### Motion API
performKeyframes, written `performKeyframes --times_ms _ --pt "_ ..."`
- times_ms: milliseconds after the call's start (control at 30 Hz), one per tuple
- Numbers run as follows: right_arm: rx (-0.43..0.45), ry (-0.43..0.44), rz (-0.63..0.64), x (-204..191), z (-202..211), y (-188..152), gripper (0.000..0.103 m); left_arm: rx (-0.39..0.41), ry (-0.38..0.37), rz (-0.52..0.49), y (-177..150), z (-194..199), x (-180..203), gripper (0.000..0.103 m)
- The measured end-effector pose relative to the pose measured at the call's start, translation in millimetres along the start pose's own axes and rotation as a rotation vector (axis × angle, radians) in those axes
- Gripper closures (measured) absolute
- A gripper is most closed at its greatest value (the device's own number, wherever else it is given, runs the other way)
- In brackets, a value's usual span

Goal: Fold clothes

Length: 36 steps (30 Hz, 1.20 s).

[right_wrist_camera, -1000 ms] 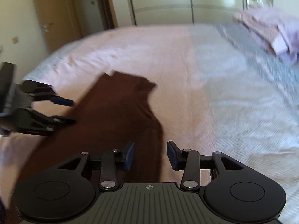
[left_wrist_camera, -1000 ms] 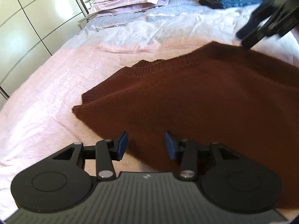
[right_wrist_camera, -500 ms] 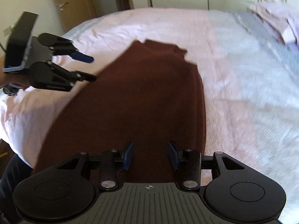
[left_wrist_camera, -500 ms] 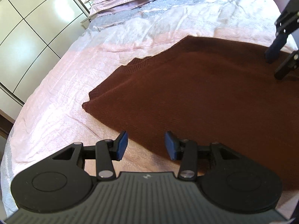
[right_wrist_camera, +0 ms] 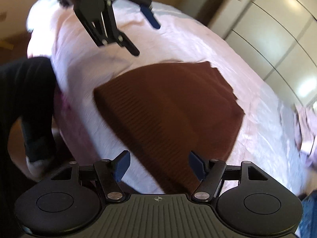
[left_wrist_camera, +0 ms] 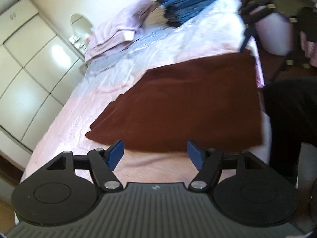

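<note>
Deep reddish-brown sweater [left_wrist_camera: 184, 107] across mid-frame, ribbed knit lines along its lower edge in the right wrist view [right_wrist_camera: 168, 115]. Pale pink bedspread [left_wrist_camera: 75, 115] underneath, fading to whitish-grey textured weave toward the upper middle. Lilac folded linens [left_wrist_camera: 116, 29] upper left of centre. Blue and navy stacked clothes [left_wrist_camera: 188, 0] at top. Glossy cream wardrobe panels [left_wrist_camera: 29, 59] far left. Black left gripper [left_wrist_camera: 155, 154], bright blue pads [left_wrist_camera: 116, 153]; same black and blue on right gripper [right_wrist_camera: 159, 165].

Blue clothes stack [left_wrist_camera: 186, 2] blurred, edge-cropped
</note>
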State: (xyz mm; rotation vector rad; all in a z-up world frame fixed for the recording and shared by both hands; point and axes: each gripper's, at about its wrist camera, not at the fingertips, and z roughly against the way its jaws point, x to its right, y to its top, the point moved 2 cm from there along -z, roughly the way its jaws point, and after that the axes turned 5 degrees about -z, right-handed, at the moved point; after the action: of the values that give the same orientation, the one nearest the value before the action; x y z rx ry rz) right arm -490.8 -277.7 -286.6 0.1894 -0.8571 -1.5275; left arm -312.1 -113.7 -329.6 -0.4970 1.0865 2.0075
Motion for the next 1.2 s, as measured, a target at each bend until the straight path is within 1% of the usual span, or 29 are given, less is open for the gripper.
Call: performKeyframes --times_ms 100,200,300,367,400,467,533,633,667,700,733,767,800,833,867,900,967,1000,1033,1133,1200 --pt "-0.008 -0.031 0.115 -17.4 -6.9 -4.6 0.034 0.023 0.0 -0.062 -8.4 8.2 29.1 0.032" --pt "-0.022 -0.066 0.224 -33.7 -19.4 -10.1 0.034 0.022 0.025 -0.158 -12.7 5.4 57.1 0.031" --pt "-0.032 -0.095 0.318 -47.4 -30.4 -14.3 0.035 0.03 0.02 -0.209 -9.8 -1.5 75.7 0.029" --pt "-0.021 -0.078 0.272 -39.1 -28.2 -9.8 0.051 0.049 0.03 -0.252 -5.8 -8.8 84.8 0.027" --pt "-0.02 -0.072 0.242 -34.8 -25.6 -7.9 0.063 0.059 0.044 -0.272 -4.0 -13.2 87.7 0.027" --pt "-0.01 -0.055 0.19 -27.0 -21.1 -4.0 0.069 0.069 0.073 -0.317 -0.5 -25.1 93.5 0.027" --pt "0.003 -0.04 0.152 -20.8 -15.3 -0.8 0.088 0.067 0.101 -0.364 2.3 -37.1 99.4 0.027" --pt "0.02 -0.022 0.098 -13.4 -5.6 2.2 0.09 0.078 0.139 -0.452 6.8 -49.5 107.9 0.027" --pt "0.024 -0.018 0.084 -12.8 -2.7 2.6 0.09 0.078 0.136 -0.462 8.5 -52.2 108.3 0.028" --pt "0.029 -0.014 0.07 -12.1 0.3 2.8 0.09 0.071 0.117 -0.45 10.8 -53.5 106.8 0.037" --pt "0.036 -0.012 0.056 -11.3 3.3 2.8 0.09 0.064 0.099 -0.438 13.2 -54.9 105.2 0.055" --pt "0.04 -0.011 0.048 -10.9 5.6 3.1 0.09 0.057 0.08 -0.426 15.6 -56.2 103.6 0.066" --pt "0.044 -0.011 0.042 -10.9 8.1 2.9 0.09 0.051 0.055 -0.389 18.5 -56.5 98.9 0.076" --pt "0.049 -0.012 0.037 -11.3 10.8 2.8 0.09 0.044 0.025 -0.325 22.0 -55.4 90.6 0.079" --pt "0.058 -0.016 0.037 -12.7 13.8 2.8 0.09 0.041 -0.003 -0.265 25.2 -54.4 81.7 0.081" --pt "0.068 -0.025 0.04 -14.7 16.6 2.4 0.088 0.041 -0.027 -0.207 27.9 -53.6 72.1 0.082" --pt "0.093 -0.061 0.059 -21.5 21.3 -1.0 0.064 0.051 -0.082 -0.078 32.7 -50.2 49.5 0.083" --pt "0.107 -0.079 0.072 -24.8 23.0 -2.6 0.038 0.057 -0.103 -0.027 34.3 -49.2 39.6 0.083" --pt "0.127 -0.097 0.091 -27.9 22.7 -4.1 0.027 0.062 -0.122 0.012 35.9 -49.0 29.7 0.083" --pt "0.146 -0.12 0.142 -36.4 11.0 -6.0 0.027 0.078 -0.165 0.083 40.3 -50.4 7.3 0.084" --pt "0.16 -0.14 0.182 -38.2 -0.2 -5.1 0.028 0.088 -0.184 0.108 42.5 -50.6 -1.6 0.084"
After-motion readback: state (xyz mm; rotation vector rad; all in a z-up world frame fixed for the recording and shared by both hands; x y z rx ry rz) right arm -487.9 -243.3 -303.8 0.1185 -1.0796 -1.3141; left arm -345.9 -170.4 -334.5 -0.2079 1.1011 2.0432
